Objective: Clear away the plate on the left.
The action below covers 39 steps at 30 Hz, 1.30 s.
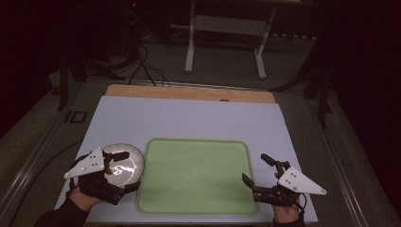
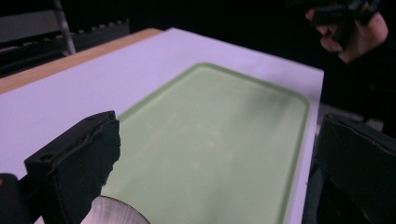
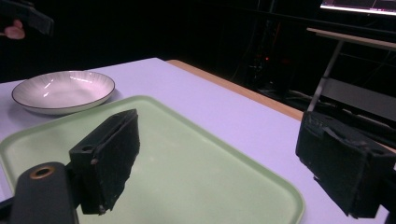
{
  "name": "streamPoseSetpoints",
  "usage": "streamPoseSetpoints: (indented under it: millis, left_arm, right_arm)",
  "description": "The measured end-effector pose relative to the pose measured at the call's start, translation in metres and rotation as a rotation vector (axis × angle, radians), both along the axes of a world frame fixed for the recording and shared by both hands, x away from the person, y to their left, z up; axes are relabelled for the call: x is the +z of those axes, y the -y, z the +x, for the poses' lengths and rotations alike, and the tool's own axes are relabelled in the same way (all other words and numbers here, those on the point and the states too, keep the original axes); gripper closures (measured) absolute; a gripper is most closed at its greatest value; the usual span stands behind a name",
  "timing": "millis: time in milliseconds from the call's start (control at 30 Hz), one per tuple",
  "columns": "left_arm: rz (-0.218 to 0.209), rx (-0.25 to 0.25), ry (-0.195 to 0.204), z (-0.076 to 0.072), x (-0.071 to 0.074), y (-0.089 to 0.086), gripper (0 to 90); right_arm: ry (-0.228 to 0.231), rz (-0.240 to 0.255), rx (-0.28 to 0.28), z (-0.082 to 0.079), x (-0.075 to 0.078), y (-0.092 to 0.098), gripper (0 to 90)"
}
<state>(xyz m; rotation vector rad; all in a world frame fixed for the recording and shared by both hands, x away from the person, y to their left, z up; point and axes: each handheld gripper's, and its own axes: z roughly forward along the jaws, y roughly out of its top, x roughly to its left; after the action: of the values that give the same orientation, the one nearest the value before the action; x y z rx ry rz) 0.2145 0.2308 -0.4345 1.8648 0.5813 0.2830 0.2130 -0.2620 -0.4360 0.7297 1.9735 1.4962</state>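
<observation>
Left gripper (image 1: 119, 166) spread wide over the plate (image 1: 127, 165), jaws apart with nothing between them, hovering at the plate's near rim. Right gripper (image 1: 259, 169) likewise wide open and empty, held just off the right edge of the tray (image 1: 196, 177). Plate resting on the pale mat (image 1: 189, 118), just beside the tray's left edge, possibly touching it; hard to tell. Seen from the right gripper view, plate (image 3: 63, 91) upright and empty, sitting past the tray's (image 3: 196, 158) far corner. Tray bare across its whole surface, raised rim all round. Wide bare stretch of mat behind the tray, up to a wooden strip (image 1: 189, 92) at the far edge of the table.
</observation>
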Motion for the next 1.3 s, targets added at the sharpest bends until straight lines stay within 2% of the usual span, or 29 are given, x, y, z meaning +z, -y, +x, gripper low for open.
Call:
streamPoseSetpoints:
  millis: [200, 400, 633, 867, 1100, 1300]
  left_arm:
    - [0.027, -0.038, -0.007, 0.003, 0.015, 0.004, 0.0]
    - [0.036, -0.028, -0.018, 0.008, 0.025, 0.0, 0.0]
    - [0.05, 0.017, -0.038, 0.015, 0.032, -0.013, 0.0]
    - [0.072, 0.094, -0.054, 0.02, 0.034, -0.029, 0.0]
    - [0.096, 0.155, -0.076, 0.025, 0.03, -0.046, 0.0]
    - [0.105, 0.211, -0.112, 0.028, 0.023, -0.06, 0.0]
  right_arm:
    - [0.001, 0.003, 0.011, 0.0, 0.0, -0.002, 13.2]
    - [0.007, 0.006, 0.022, -0.001, 0.001, -0.002, 13.0]
    - [0.007, 0.002, 0.02, 0.0, 0.001, -0.003, 13.0]
    - [0.011, 0.003, 0.02, -0.001, 0.001, -0.004, 13.0]
    - [0.009, -0.004, 0.021, -0.001, 0.0, -0.005, 13.0]
    - [0.011, -0.016, 0.023, -0.001, -0.001, -0.006, 13.1]
